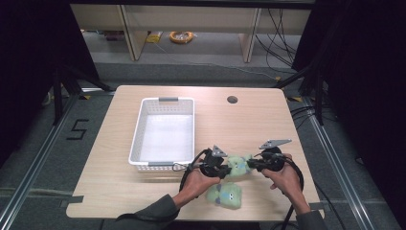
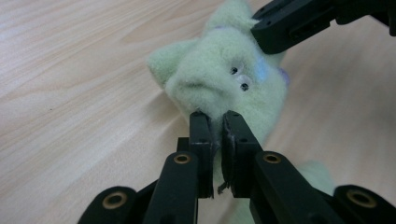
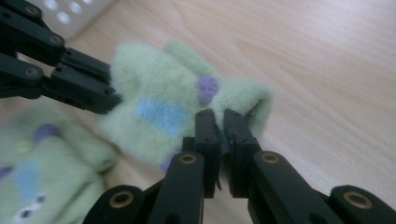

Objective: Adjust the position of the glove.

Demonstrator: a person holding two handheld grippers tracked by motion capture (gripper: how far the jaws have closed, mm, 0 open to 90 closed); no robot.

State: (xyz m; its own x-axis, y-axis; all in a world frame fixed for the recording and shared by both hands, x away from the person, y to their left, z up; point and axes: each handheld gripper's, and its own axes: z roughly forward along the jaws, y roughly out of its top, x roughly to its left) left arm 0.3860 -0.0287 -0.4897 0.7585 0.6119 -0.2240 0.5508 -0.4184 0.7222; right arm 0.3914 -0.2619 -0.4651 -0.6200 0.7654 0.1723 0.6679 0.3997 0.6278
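White plastic, the basket [image 1: 164, 134] sat on the desk [image 1: 249, 124] holding nothing. Both grippers' fingers, left [image 1: 223, 167] and right [image 1: 252, 165], pinched one green plush sock [image 1: 238, 164]; its twin [image 1: 224, 195] lay nearby.

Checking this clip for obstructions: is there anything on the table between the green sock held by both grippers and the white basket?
Nothing visible. The green sock is pinched between the left gripper and the right gripper, and bare table lies between it and the white basket. The second sock lies nearer the person, off that path.
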